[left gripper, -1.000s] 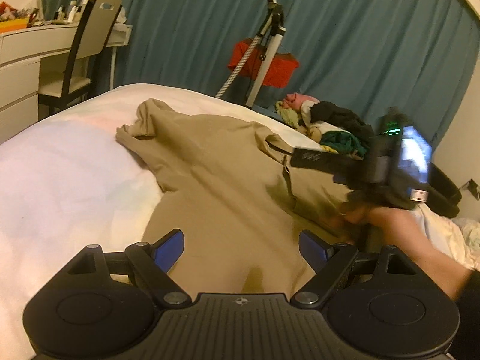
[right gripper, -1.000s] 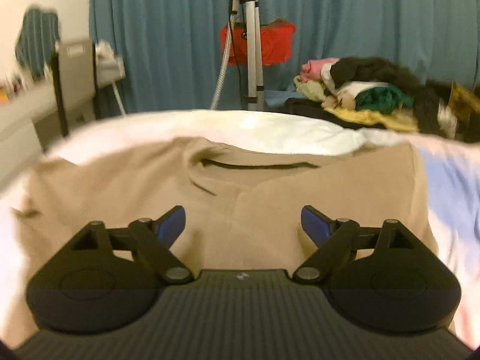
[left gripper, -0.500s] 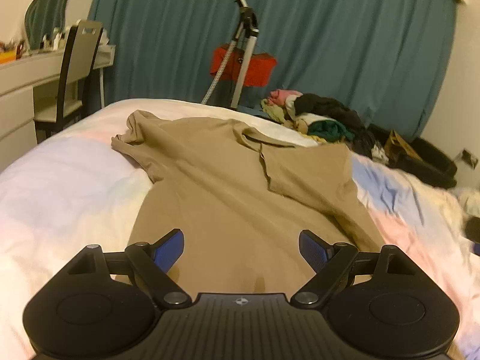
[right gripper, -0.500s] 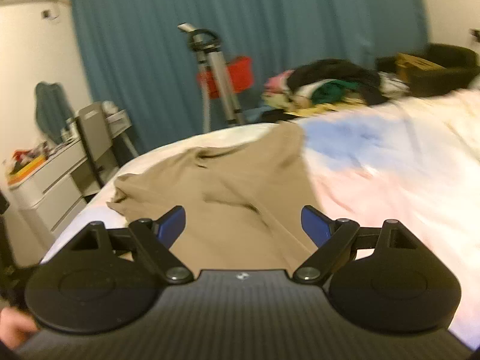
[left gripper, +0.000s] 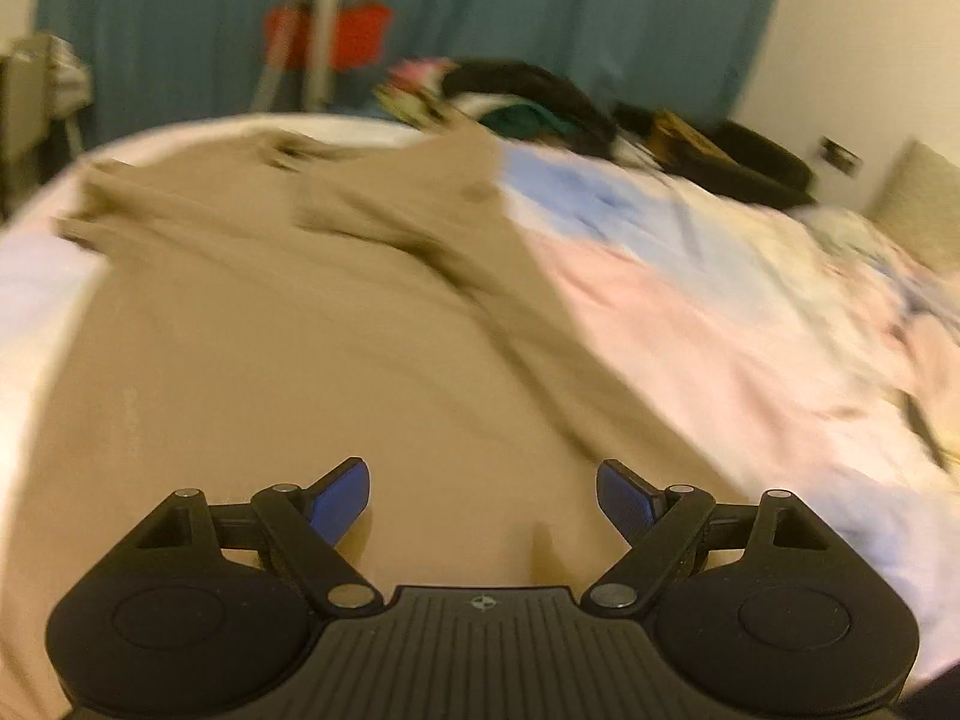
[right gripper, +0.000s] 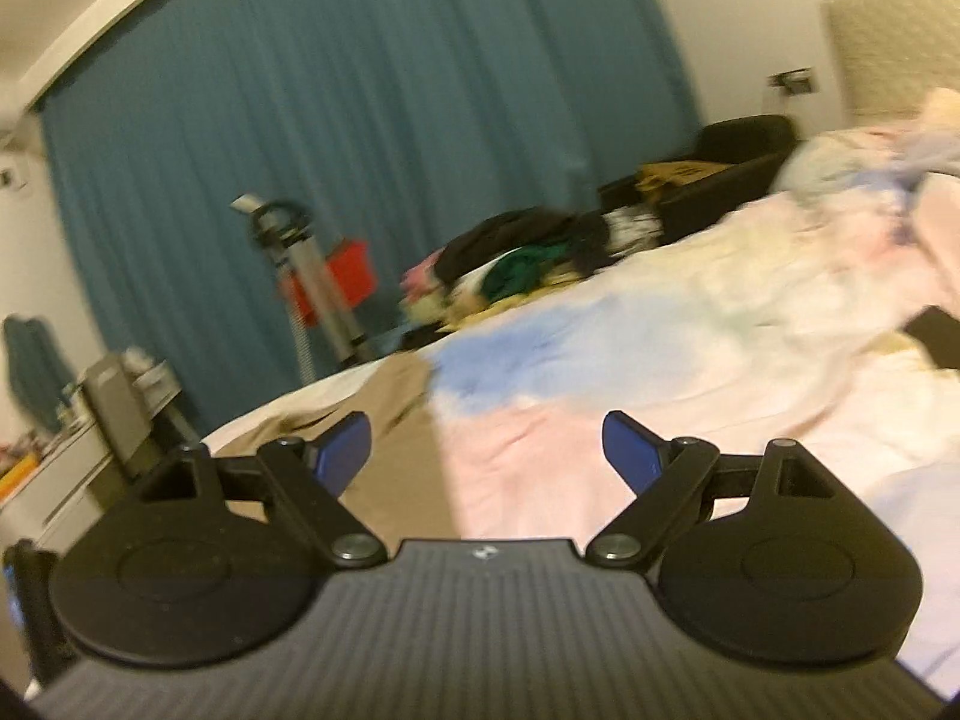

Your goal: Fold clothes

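Tan shirt (left gripper: 252, 360) lay spread on the bed (left gripper: 690, 312), filling the left and centre of my left view, one side already turned in (blurry). Left gripper (left gripper: 482, 495) and right gripper (right gripper: 486, 447) both gaped, empty. Most folding remained, I judged.

Right gripper (right gripper: 486, 450) with blue-tipped fingers spread wide above a pastel bedspread (right gripper: 690, 372); tan shirt (right gripper: 396, 426) lies at left, teal curtain (right gripper: 360, 150) behind.
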Action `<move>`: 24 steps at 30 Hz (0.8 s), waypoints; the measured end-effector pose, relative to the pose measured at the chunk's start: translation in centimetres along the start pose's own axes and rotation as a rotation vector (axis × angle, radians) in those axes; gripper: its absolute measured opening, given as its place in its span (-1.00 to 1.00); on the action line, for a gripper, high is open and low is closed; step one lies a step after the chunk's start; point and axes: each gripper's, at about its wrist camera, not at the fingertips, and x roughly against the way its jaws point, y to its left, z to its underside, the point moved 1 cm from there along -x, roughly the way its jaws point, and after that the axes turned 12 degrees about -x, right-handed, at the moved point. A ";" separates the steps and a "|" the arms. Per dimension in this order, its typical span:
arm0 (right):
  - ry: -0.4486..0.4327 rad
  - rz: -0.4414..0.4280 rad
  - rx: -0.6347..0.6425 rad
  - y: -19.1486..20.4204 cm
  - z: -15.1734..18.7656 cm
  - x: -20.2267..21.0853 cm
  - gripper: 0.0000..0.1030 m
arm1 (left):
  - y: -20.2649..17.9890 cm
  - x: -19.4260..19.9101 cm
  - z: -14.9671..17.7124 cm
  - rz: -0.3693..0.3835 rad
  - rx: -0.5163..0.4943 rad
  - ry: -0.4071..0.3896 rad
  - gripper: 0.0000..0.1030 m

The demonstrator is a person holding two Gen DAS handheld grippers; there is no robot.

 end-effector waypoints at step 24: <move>-0.062 0.041 -0.193 -6.9 -1.7 -0.2 0.68 | -16.2 -4.2 1.2 0.163 -0.299 0.124 -0.85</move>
